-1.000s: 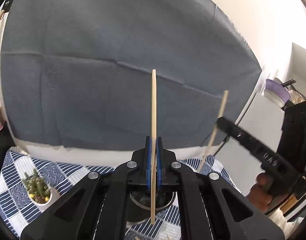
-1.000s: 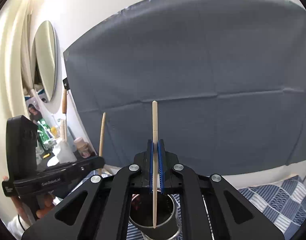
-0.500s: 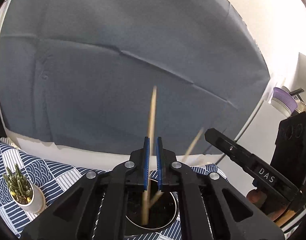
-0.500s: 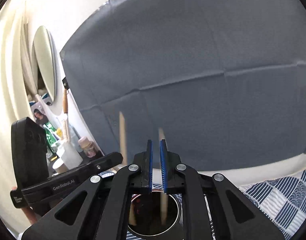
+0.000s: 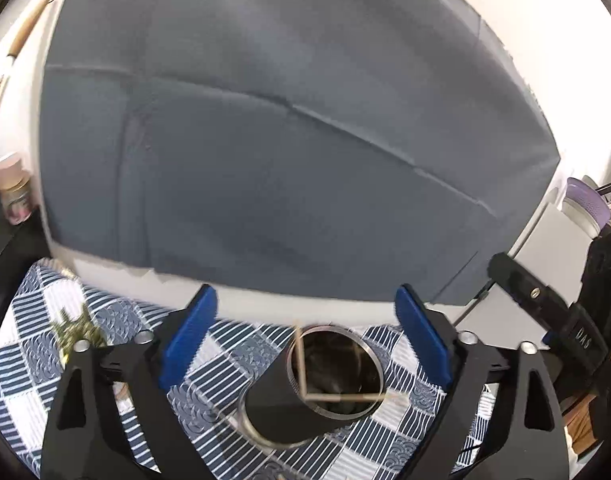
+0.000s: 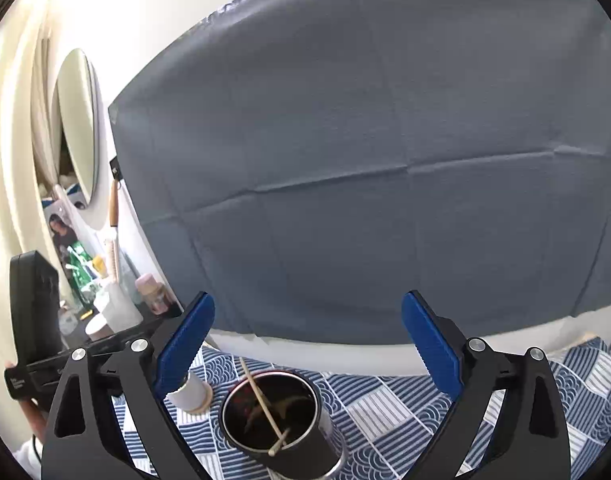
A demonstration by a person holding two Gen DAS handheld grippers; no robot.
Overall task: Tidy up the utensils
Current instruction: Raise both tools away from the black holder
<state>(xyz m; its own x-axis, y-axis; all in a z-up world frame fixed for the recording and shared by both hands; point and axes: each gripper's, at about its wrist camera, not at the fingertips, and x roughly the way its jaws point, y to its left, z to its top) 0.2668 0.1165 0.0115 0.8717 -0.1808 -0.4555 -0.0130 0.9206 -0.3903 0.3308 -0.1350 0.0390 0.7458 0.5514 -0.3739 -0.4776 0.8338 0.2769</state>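
The left gripper (image 5: 305, 340) has its 2 blue-padded fingers (image 5: 187, 336) spread wide, with nothing between them. Below and between the fingertips stands a black cylindrical holder (image 5: 305, 396) with a metal rim, resting on a blue-and-white patterned tablecloth (image 5: 25, 360). Inside the holder lie 2 wooden chopsticks (image 5: 299, 364): in the left wrist view 1 leans against the rim on the left-finger side, and the other crosses the opening and pokes out over the rim toward the right finger. Their lower ends meet near the front of the opening.

The right gripper (image 6: 309, 344) is likewise spread wide and holds nothing, its blue pads (image 6: 431, 344) well apart. The same holder (image 6: 281, 424) sits low between its fingers, slightly nearer the left finger, and a chopstick (image 6: 261, 404) leans across its mouth, rising toward the far rim; a second stick's end shows just beside its lower tip.

Just beside the right gripper's left finger, a small white pot (image 6: 191, 394) stands on the cloth. Outside the left gripper's left finger, a small green plant (image 5: 75, 330) appears blurred. A grey cloth backdrop (image 6: 365, 160) hangs beyond both sets of fingertips. To the far left of the right gripper's fingers, an oval mirror (image 6: 75, 124) hangs on the wall above a cluttered shelf (image 6: 105, 292) of bottles.
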